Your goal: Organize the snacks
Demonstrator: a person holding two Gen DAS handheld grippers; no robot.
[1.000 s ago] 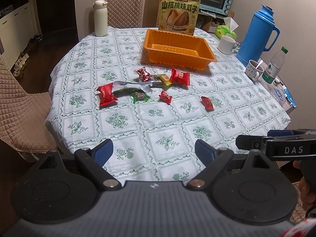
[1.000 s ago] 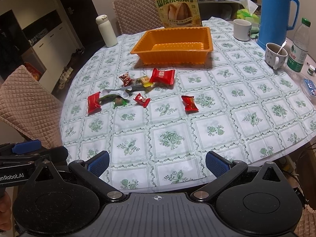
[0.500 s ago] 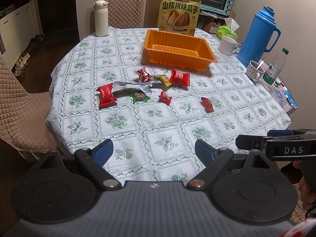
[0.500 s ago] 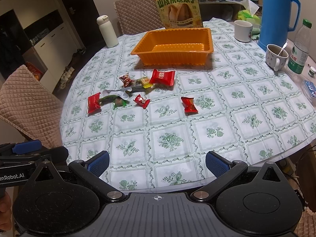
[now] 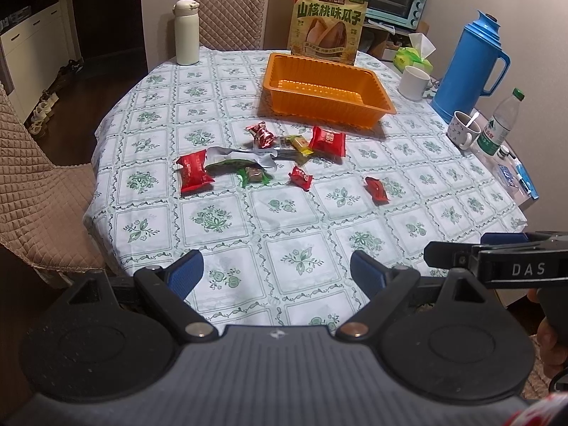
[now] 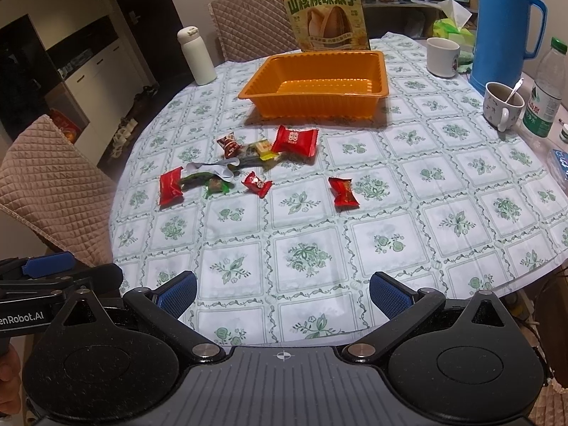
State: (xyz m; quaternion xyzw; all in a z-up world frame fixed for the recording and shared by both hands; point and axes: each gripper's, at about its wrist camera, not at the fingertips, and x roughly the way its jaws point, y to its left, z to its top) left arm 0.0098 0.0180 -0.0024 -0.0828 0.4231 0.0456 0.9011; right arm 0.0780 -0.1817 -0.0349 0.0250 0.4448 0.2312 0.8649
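Note:
An empty orange tray (image 5: 369, 78) (image 6: 380, 71) stands at the far middle of the table. Several wrapped snacks lie in front of it: a big red packet (image 5: 327, 140) (image 6: 295, 140), a red packet at the left (image 5: 193, 171) (image 6: 169, 184), a small red candy (image 5: 300, 177) (image 6: 256, 183), a lone red candy to the right (image 5: 377, 189) (image 6: 343, 192), plus green and yellow ones (image 5: 254, 176). My left gripper (image 5: 277, 271) and right gripper (image 6: 283, 293) are both open and empty, over the near table edge.
A seed bag (image 5: 328, 23) stands behind the tray. A white flask (image 5: 186, 32) is far left. A blue thermos (image 5: 468, 67), mugs (image 5: 465, 127) and a water bottle (image 5: 502, 122) stand at the right. Quilted chairs (image 5: 32, 184) are at left and back.
Both grippers have crept slightly forward toward the table; the jaws stay open and the snacks have not moved.

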